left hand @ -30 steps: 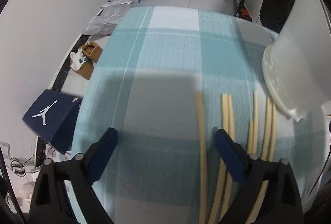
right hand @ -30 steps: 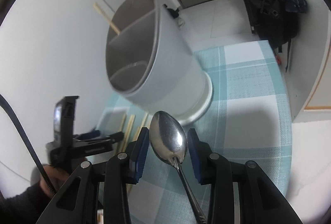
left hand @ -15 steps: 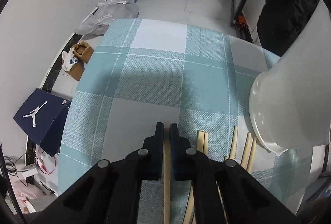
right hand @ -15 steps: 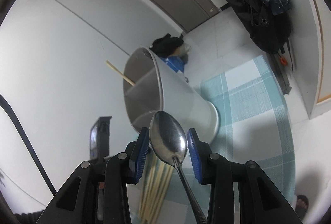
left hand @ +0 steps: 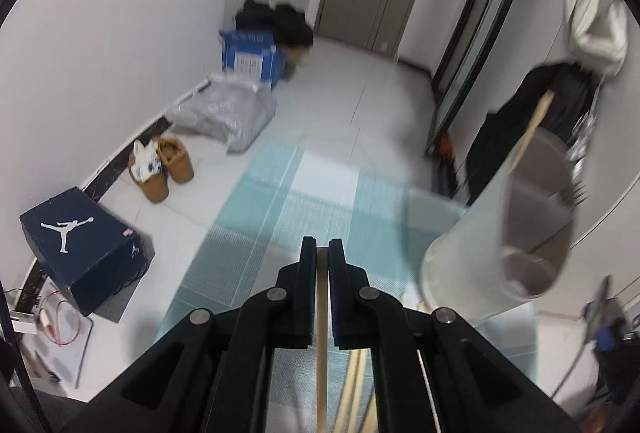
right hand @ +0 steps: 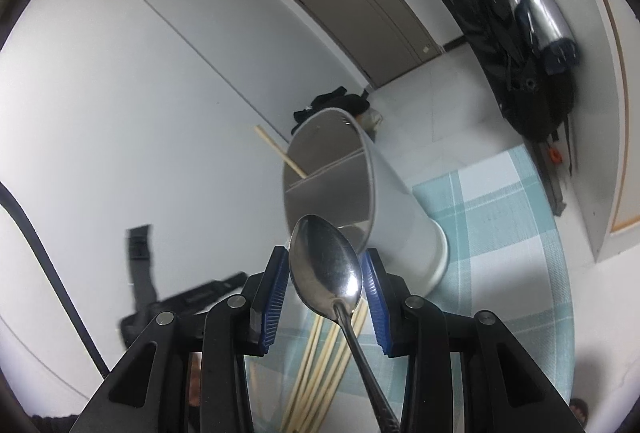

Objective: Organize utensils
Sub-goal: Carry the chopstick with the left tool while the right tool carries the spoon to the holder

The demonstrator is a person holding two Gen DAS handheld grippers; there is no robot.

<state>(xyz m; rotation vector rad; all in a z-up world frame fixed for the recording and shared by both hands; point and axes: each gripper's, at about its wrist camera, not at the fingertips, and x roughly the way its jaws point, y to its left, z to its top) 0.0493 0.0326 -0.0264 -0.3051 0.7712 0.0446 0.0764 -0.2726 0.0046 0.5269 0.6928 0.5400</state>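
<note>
- Since a second ago, my left claw [left hand: 319,265] has clamped a chopstick [left hand: 321,345] off the surface [left hand: 280,217].
- Right claw [right hand: 325,273] grips the spoon [right hand: 326,269] near the holder [right hand: 384,209].
- Risk: thin chopstick pivoting, missing its compartment.

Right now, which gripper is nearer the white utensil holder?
Right, probably. The right gripper, shut on a spoon, points straight at the mouth of the white utensil holder. The left gripper, shut on a chopstick, has it off to its right.
</note>
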